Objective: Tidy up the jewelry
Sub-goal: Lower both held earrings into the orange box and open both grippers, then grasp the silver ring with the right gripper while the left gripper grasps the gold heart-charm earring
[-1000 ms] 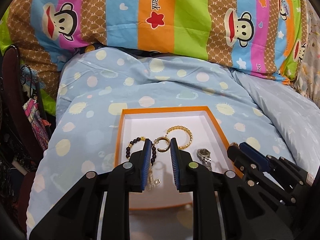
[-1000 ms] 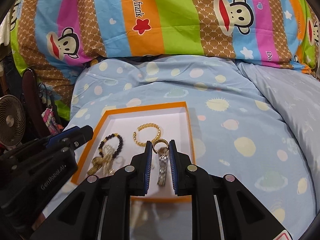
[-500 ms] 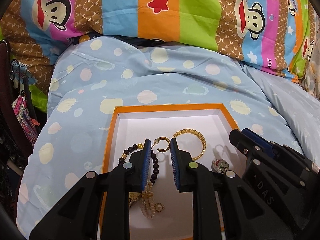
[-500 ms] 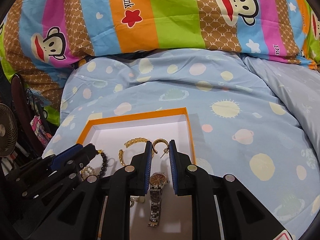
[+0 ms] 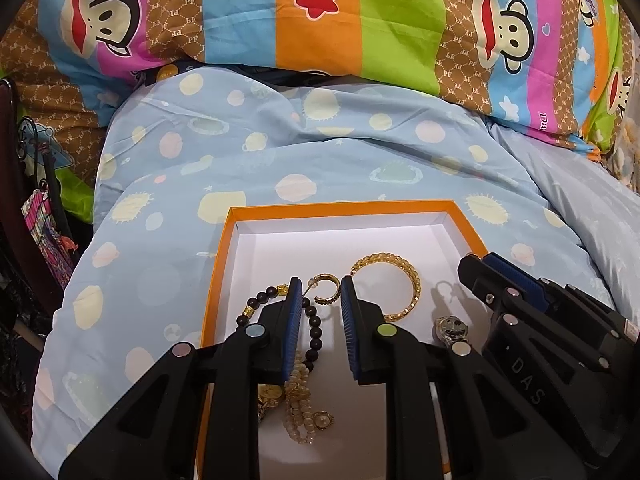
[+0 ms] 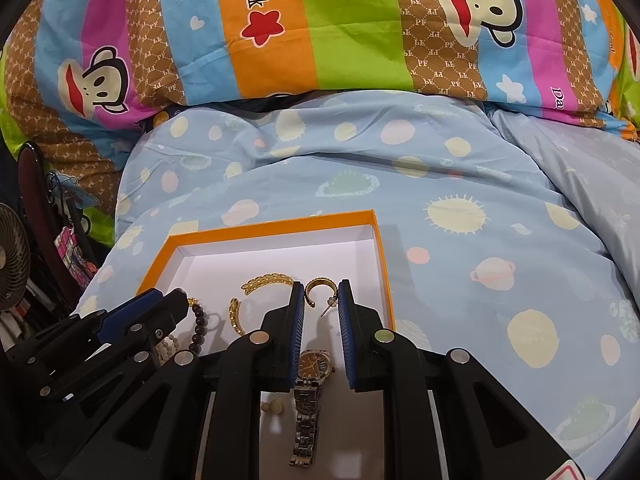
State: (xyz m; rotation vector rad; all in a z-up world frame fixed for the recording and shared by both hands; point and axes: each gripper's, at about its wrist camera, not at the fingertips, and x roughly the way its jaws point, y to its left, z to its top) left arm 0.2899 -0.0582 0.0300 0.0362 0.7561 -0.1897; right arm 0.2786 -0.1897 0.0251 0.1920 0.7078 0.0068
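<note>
An orange box with a white inside [image 5: 224, 256] [image 6: 384, 276] lies on the blue bedspread and holds jewelry. In it are a gold bangle [image 5: 404, 276] [image 6: 266, 282], a dark bead bracelet [image 5: 314, 326] [image 6: 199, 322], a pearl bracelet [image 5: 300, 408] and a silver watch [image 6: 310, 392] [image 5: 450, 326]. My left gripper [image 5: 320, 286] is slightly open and hangs above a gold hoop earring [image 5: 326, 288]. My right gripper [image 6: 320, 288] is slightly open around a second gold hoop earring [image 6: 318, 290] without pinching it.
The striped monkey-print quilt [image 5: 320, 20] is piled behind the box. A fan [image 6: 12, 256] and hanging bags [image 5: 44, 232] stand off the bed's left edge. The spotted blue bedspread [image 6: 480, 240] spreads to the right of the box.
Both grippers have pulled back and risen over the box, so more of the jewelry shows below them. The jaws have stayed at the same narrow opening.
</note>
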